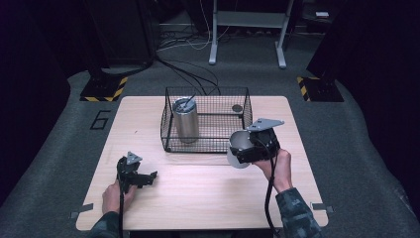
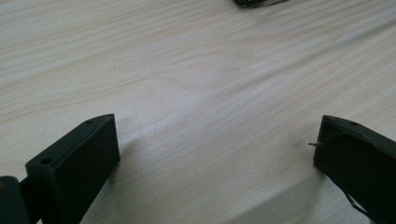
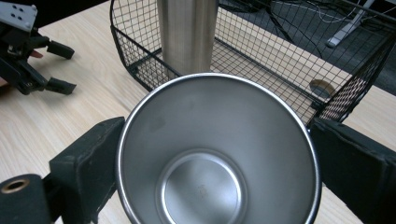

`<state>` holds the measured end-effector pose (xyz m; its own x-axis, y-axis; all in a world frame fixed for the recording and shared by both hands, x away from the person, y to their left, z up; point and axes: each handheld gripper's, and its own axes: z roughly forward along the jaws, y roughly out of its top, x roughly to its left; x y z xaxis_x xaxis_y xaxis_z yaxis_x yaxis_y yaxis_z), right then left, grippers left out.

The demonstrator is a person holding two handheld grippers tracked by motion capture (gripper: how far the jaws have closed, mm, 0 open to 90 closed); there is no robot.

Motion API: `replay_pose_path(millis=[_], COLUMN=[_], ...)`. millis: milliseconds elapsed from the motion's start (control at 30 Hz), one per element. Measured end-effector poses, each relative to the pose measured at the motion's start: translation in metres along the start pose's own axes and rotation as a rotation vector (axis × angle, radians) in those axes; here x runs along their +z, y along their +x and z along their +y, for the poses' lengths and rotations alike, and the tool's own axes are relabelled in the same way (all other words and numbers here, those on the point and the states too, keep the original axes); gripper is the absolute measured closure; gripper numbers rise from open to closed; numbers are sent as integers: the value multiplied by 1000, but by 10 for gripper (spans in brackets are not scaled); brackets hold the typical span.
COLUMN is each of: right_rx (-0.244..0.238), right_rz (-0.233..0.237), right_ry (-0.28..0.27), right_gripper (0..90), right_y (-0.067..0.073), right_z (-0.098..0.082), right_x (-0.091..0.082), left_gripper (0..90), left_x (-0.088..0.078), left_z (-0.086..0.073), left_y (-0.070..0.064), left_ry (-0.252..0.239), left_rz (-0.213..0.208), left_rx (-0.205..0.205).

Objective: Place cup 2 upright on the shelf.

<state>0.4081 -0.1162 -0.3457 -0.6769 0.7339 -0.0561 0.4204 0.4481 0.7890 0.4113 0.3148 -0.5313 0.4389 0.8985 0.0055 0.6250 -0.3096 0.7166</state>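
My right gripper (image 1: 243, 148) is shut on a steel cup (image 1: 239, 147), held just off the table in front of the wire basket's (image 1: 205, 147) front right corner. In the right gripper view the cup's (image 3: 210, 154) empty inside faces the camera, with a jaw pressed on each side. A taller steel tumbler (image 1: 185, 120) with a lid stands inside the basket at its left; its body (image 3: 187, 35) rises behind the cup. My left gripper (image 1: 150, 177) rests open on the table at the front left, nothing between its jaws. The same gripper (image 3: 58, 67) lies far left in the right gripper view.
The black wire basket (image 3: 140, 65) stands at the middle back of the light wooden table (image 1: 198, 198). A small dark round disc (image 1: 237, 107) lies in the basket's back right corner. Cables and a desk frame (image 1: 247, 29) are on the floor beyond.
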Motion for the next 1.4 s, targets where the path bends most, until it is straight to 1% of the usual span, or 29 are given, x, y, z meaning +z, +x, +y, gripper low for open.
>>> replay_pose_path(millis=[67,100,167,233,300,333,500,533,567,667,733,1000,1133,1167,1200,1233,1267,1333,1400], right_rx=[10,1,8,13,7,20,4,11,0,11,-3,4,-2,5,-2,3,-6,1,0], right_rz=[2,1,0,1,5,5,9,10,8,11,6,6,2,3,3,1,-4,-4,-7], right_ry=[-5,-10,-5,-11,-16,-9,-12,-12,-19,-11,-9,-14,-12,-6,-12,-6,-12,-2,-10], right_gripper=[57,57,57,57,57,57,57,57,57,57,57,57,57,57,57,57,57,57,57], right_y=[-1,-2,-3,-4,-5,-4,-4,-4,-4,-4,-4,-7,-10,-10,-11,-11,-12,-13,-15], right_z=[4,6,9,13,16,18,26,28,29,34,37,51,58,60,61,63,65,68,70], right_x=[1,1,2,3,5,5,10,11,13,14,15,20,25,26,27,29,31,33,36], left_gripper=[0,0,0,0,0,0,0,0,0,0,0,1,1,1,1,1,1,1,1], left_x=[0,0,0,0,0,0,0,0,0,0,0,-1,-1,-1,-1,-1,-1,-1,-1], left_z=[0,0,0,0,0,0,0,0,0,0,0,0,0,0,0,0,0,0,0], left_y=[0,0,0,0,0,0,0,0,0,0,0,0,0,0,0,0,0,0,0], left_ry=[0,0,0,0,0,0,0,0,0,-5,5,11,10,9,9,10,10,10,9], left_rz=[0,0,0,0,0,0,-1,-1,-2,0,-5,-9,-9,-9,-9,-9,-9,-8,-8], left_rx=[0,0,0,0,1,1,1,1,2,2,8,16,12,12,12,12,12,13,12])
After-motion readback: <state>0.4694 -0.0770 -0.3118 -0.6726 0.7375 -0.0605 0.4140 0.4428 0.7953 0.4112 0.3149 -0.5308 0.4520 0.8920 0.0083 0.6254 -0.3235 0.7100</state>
